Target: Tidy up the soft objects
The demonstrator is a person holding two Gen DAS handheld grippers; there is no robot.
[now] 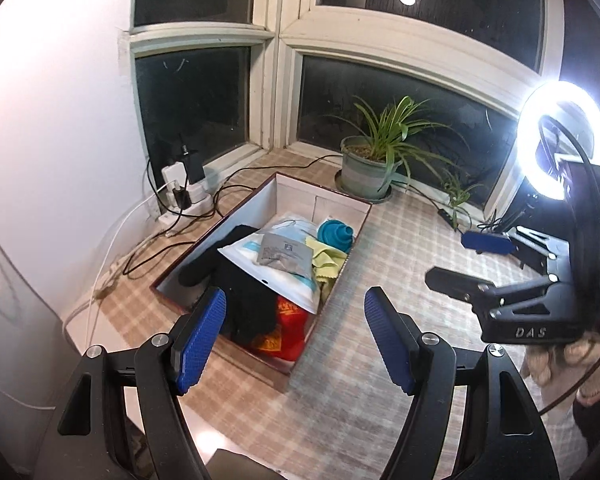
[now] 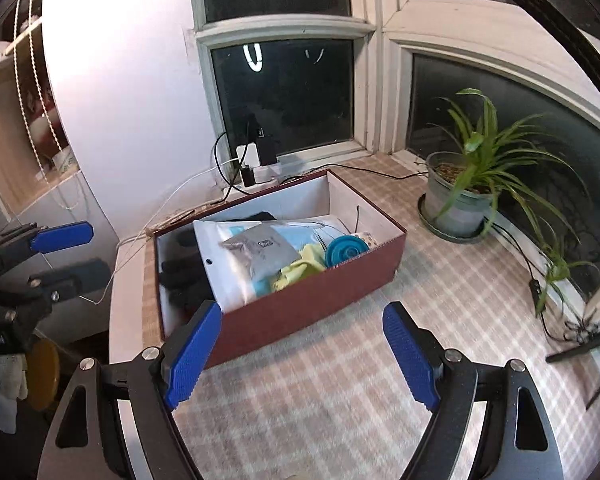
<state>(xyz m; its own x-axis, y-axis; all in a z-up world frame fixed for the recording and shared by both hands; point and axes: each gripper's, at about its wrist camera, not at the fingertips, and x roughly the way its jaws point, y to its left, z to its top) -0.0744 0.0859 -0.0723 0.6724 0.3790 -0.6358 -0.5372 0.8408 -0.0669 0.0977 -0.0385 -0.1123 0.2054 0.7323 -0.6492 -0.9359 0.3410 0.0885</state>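
Both tools spread, nothing pinched: left tool [image 1: 296, 344] hangs over the box's near end, right tool [image 2: 300, 354] over bare desk [image 2: 340, 400] just short of the box [image 2: 300, 300].

Soft stuff is all in the box: black cloth [image 1: 244, 300], white pouch [image 1: 276, 276] with a grey packet [image 1: 286, 256] on top, yellow cloth [image 1: 328, 264], red fabric [image 1: 288, 328], teal funnel [image 1: 336, 234] at the far end.

Looks near done or just starting, can't tell which.

For a clean pick: come straight down, pinch one layer only, start with the grey packet since it's topmost. Pouch overlaps the black cloth, so lifting the cloth first would drag it. Keep fingers off the box walls; box may slide.
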